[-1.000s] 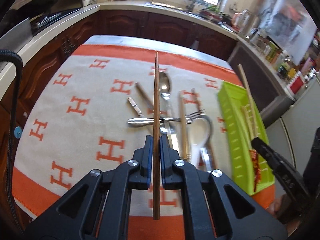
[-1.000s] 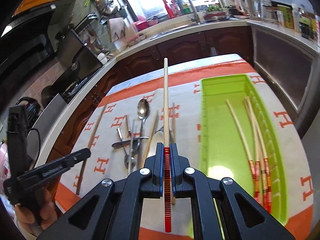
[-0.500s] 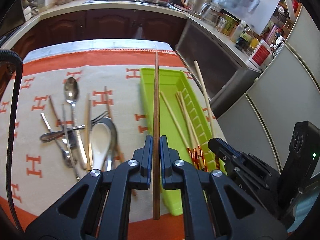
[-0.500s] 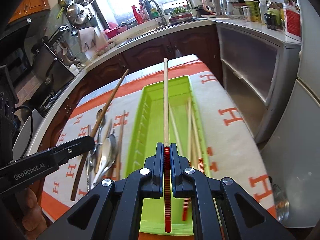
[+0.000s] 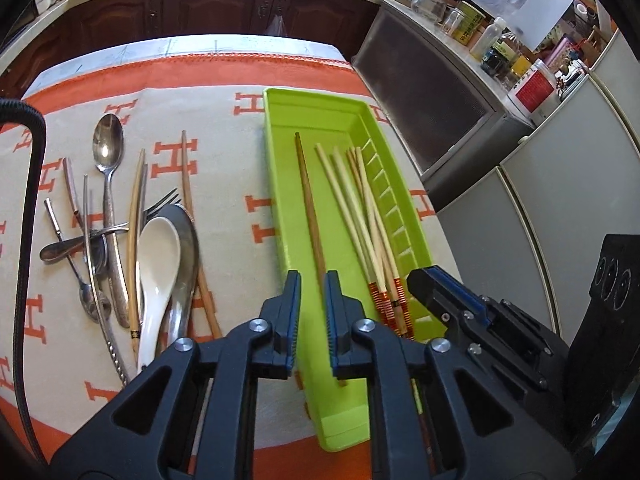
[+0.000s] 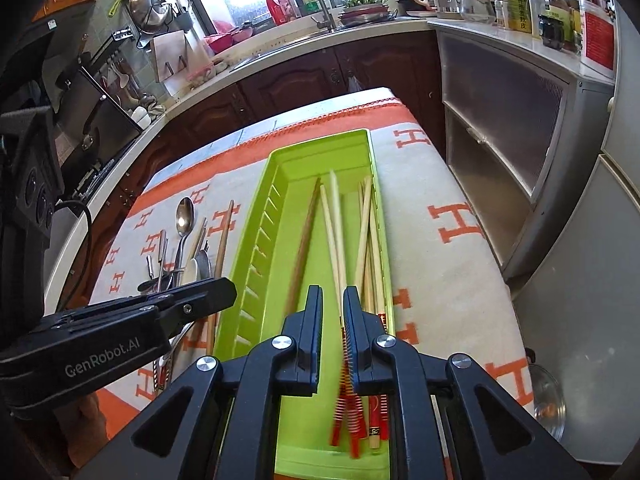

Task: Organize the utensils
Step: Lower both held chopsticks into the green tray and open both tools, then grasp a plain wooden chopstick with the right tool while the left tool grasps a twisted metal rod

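The green tray (image 5: pixel 276 152) lies lengthwise on the orange-patterned cloth. My left gripper (image 5: pixel 312 285) hovers over its near end, jaws opening; the brown chopstick (image 5: pixel 308 200) lies loose on the tray floor, running under the gap. Several pale chopsticks with red-striped ends (image 5: pixel 362 216) rest along the tray's right side. My right gripper (image 6: pixel 333 300) is also over the tray (image 6: pixel 256 220), jaws opening; a pale red-striped chopstick (image 6: pixel 335 216) is blurred between them, free of the pads. Each gripper shows in the other's view: right gripper (image 5: pixel 440 292), left gripper (image 6: pixel 192 300).
Left of the tray lies a utensil pile: a metal spoon (image 5: pixel 107 148), a white ceramic spoon (image 5: pixel 158 256), a fork, small spoons and loose chopsticks (image 5: pixel 188 184). A grey cabinet (image 5: pixel 432 92) stands close beyond the table's right edge. Kitchen counters run behind.
Both grippers moved over the green tray and their jaws parted. The brown chopstick left the left gripper and lies in the tray; the pale red-striped chopstick slipped out of the right gripper.
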A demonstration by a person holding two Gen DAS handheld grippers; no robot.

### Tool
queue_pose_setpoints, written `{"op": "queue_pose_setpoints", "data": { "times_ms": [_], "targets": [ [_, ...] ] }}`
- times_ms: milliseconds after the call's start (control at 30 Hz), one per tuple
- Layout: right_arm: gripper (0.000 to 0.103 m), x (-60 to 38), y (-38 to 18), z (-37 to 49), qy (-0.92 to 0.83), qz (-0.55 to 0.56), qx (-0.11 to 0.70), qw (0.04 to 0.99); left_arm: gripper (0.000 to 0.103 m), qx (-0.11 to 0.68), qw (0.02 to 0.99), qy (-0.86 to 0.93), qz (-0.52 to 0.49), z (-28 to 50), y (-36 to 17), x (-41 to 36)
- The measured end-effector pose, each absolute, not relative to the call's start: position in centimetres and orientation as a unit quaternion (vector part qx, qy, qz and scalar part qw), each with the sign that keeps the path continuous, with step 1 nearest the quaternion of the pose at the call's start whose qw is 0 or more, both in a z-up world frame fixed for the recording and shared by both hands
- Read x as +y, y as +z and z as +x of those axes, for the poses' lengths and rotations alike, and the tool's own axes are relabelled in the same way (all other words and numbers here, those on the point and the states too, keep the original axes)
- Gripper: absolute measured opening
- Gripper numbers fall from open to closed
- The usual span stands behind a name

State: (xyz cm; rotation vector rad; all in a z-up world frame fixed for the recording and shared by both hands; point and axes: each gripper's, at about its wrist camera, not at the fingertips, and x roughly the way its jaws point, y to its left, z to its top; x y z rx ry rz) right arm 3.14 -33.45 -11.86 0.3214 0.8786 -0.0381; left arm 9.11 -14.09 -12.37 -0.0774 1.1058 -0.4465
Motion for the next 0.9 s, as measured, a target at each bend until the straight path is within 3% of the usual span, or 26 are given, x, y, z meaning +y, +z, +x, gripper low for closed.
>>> {"op": "queue_pose_setpoints", "data": {
  "times_ms": [67,133,667,900],
  "targets": [
    [0.015,-33.1,-11.9,3.2,-0.016,0.159,0.422,0.892,0.027,0.519,0.83,-0.203,-0.038,9.0,-12.4,-13.2],
    [0.02,-32.7,-11.9,3.0,-0.016,0.16,0.421,0.893,0.034,0.514,0.835,-0.194,-0.042,8.7,-12.2,-12.1],
    [0.022,-30.2,-10.8,1.4,0.007,0.166,0.418,0.893,0.035,0.442,0.891,-0.099,-0.031,6.9,-7.4,-1.7],
    [0.029,-28.4,-9.5,1.4,0.031,0.167,0.411,0.896,0.035,0.43,0.898,-0.085,-0.048,5.9,-5.8,1.3]
  ]
}}
